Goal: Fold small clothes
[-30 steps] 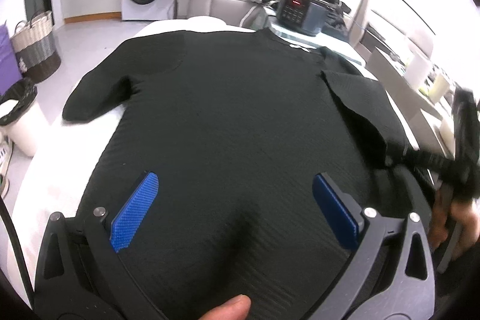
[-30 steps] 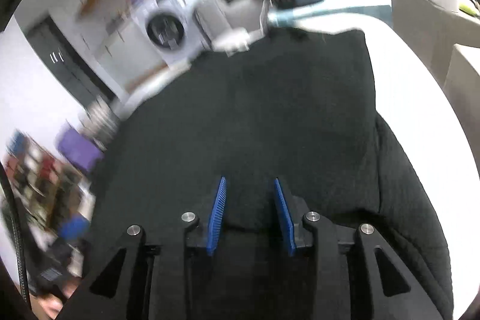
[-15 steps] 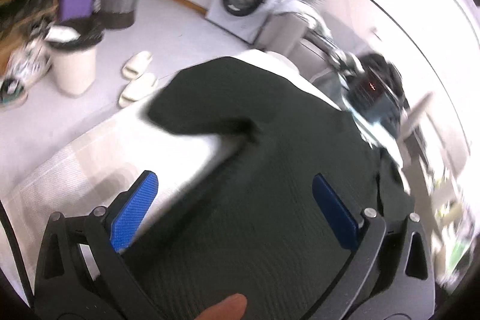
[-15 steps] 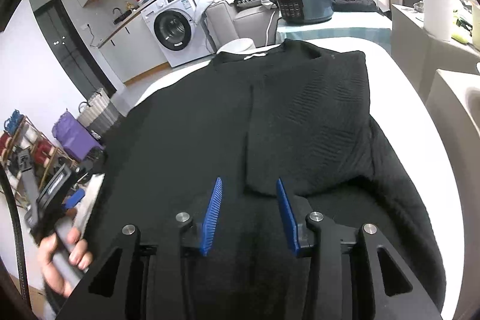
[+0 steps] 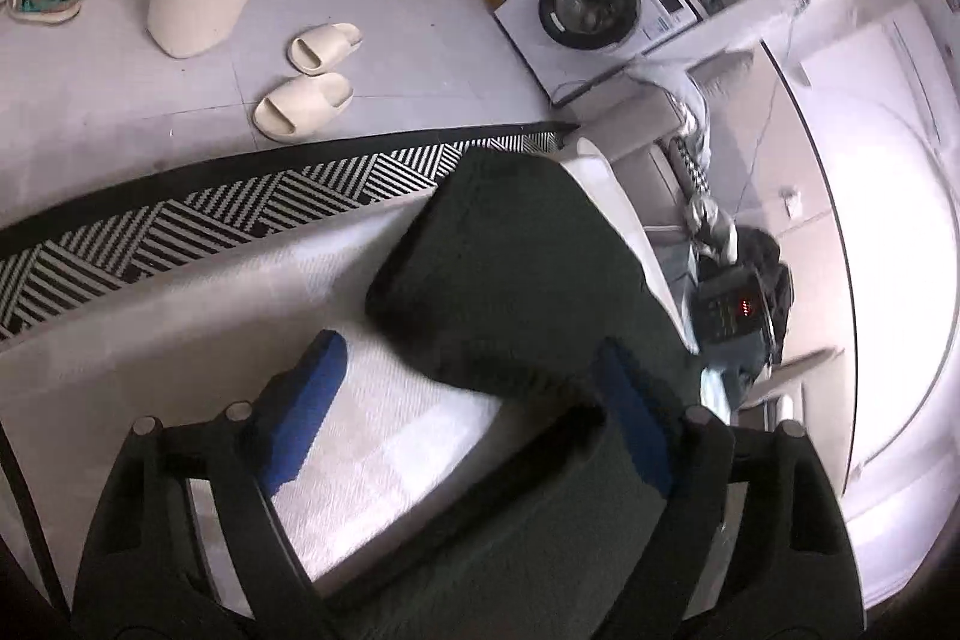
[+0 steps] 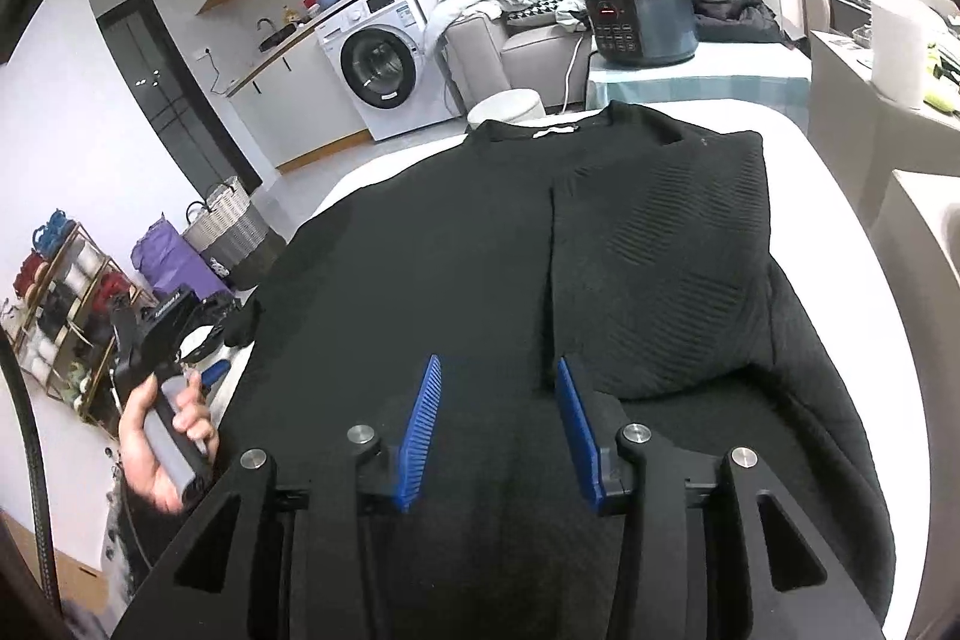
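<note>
L claw (image 5: 474,412) released, over sleeve (image 5: 516,268) | R claw (image 6: 498,430) released, above sweater (image 6: 456,268)

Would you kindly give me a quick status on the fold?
Left tongs open beside unfolded left sleeve. Right tongs open over black sweater, right sleeve folded in. Nothing blocking.

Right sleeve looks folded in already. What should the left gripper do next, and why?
Probably ease the left gripper forward onto the left sleeve and close. Its jaws stand wide open with the sleeve end lying flat on the white surface just ahead, unfolded, while on the sweater the right sleeve already lies across the body.
</note>
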{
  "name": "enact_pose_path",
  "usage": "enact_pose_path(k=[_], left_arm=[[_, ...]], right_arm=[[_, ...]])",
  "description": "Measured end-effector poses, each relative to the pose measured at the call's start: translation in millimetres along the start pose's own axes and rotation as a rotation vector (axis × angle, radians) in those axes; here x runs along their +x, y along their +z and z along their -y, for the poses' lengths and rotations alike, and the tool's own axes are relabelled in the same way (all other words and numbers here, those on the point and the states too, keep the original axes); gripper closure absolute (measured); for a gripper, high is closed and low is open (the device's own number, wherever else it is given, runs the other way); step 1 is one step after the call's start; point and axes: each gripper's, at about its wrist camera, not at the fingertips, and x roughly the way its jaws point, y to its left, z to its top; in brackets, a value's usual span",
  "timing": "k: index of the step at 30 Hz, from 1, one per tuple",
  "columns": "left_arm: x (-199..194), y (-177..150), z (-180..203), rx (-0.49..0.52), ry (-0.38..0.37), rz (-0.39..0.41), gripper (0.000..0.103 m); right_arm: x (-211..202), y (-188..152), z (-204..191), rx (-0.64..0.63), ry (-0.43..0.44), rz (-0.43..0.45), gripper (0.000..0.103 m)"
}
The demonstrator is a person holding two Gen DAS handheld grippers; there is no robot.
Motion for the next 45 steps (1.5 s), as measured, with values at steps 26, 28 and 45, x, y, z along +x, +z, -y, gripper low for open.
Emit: enact_pose_path(k=[26, 28, 45], left_arm=[[15, -104, 209, 0.582, -0.234, -0.093, 0.1], [36, -138, 223, 0.667, -0.241, -0.228, 0.1], [49, -120, 168, 0.575, -0.123, -0.289, 0.044]], right_arm=[[-13, -9, 16, 0.029, -0.041, -0.022, 0.062], [-16, -10, 21, 0.041, -0.053, -0.019, 0.062], [-23, -19, 39, 0.097, -0.056, -0.021, 0.061]])
